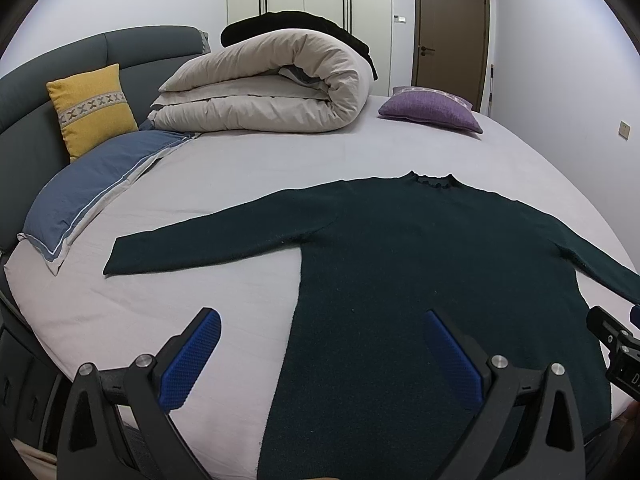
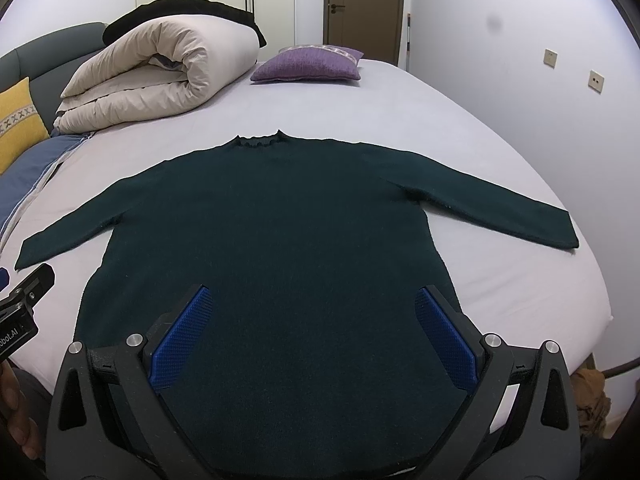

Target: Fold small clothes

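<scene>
A dark green long-sleeved sweater (image 1: 420,264) lies flat and spread out on the bed (image 1: 240,168), collar far, both sleeves stretched sideways. It also shows in the right wrist view (image 2: 280,216). My left gripper (image 1: 320,320) is open and empty, hovering above the sweater's lower left edge. My right gripper (image 2: 312,300) is open and empty, hovering above the sweater's lower body. The right gripper's body shows at the right edge of the left wrist view (image 1: 616,340). The left gripper's body shows at the left edge of the right wrist view (image 2: 24,300).
A rolled beige duvet (image 1: 272,84) with a black garment on top lies at the far side. A purple cushion (image 1: 432,110), a yellow cushion (image 1: 92,108) and a blue pillow (image 1: 92,192) sit around it. The padded headboard (image 1: 36,92) is left; a wall (image 2: 520,60) is right.
</scene>
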The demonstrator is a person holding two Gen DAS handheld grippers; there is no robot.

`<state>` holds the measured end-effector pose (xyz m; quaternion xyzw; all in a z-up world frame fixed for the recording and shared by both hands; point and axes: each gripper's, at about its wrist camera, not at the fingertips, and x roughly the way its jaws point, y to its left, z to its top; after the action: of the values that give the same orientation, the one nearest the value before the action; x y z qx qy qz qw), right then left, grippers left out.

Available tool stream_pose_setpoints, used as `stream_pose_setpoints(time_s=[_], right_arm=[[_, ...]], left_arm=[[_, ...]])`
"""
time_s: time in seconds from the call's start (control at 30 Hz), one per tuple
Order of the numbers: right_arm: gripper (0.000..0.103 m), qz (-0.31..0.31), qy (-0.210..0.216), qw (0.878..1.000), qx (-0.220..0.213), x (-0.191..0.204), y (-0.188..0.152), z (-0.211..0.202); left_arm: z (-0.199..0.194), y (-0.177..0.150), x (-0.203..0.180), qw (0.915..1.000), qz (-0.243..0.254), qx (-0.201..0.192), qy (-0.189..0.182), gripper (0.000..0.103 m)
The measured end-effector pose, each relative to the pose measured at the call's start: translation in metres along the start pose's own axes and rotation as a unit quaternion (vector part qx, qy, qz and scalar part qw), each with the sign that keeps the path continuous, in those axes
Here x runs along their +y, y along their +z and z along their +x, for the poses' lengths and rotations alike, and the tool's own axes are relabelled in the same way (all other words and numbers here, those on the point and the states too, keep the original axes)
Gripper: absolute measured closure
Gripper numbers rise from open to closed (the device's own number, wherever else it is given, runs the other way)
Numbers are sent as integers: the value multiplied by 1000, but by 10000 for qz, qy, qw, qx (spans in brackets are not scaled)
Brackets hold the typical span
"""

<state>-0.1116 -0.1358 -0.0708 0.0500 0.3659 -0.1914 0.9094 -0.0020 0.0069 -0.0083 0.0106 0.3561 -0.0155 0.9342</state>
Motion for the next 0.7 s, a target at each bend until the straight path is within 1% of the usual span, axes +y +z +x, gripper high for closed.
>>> stream_pose_setpoints(time_s=[0.23, 0.3, 0.37, 0.4, 0.47, 0.53, 0.57, 0.63, 0.7], right_arm=[[0, 34, 4, 10000, 85, -1, 2, 5], [0, 136, 48, 9999, 42, -7, 4, 6], [0, 387, 229, 9990, 24, -23, 8, 9], [0, 591, 374, 9976, 19, -36, 11, 11], [0, 1180, 657, 9908, -61, -77, 17, 18], [0, 1838, 763, 9799, -163, -126, 20, 28], [0, 2188, 780, 9725, -190, -156, 20, 36], [1, 2756, 645, 9590, -155, -212, 17, 52], [6, 3395, 512, 9390, -189, -274, 11, 68]], left_arm=[[5, 0, 3, 10000, -36, 45, -53, 0], [6, 0, 4, 9997, -102, 90, -214, 0], [8, 0, 5, 9989, -231, 102, -399, 0], [9, 0, 6, 9981, -308, 112, -516, 0], [15, 1, 7, 9960, -491, 186, -718, 0], [21, 1, 4, 9958, -528, 239, -708, 0], [26, 1, 1, 9959, -469, 274, -718, 0], [34, 0, -5, 9961, -330, 340, -747, 0], [45, 1, -11, 9950, -250, 475, -844, 0]])
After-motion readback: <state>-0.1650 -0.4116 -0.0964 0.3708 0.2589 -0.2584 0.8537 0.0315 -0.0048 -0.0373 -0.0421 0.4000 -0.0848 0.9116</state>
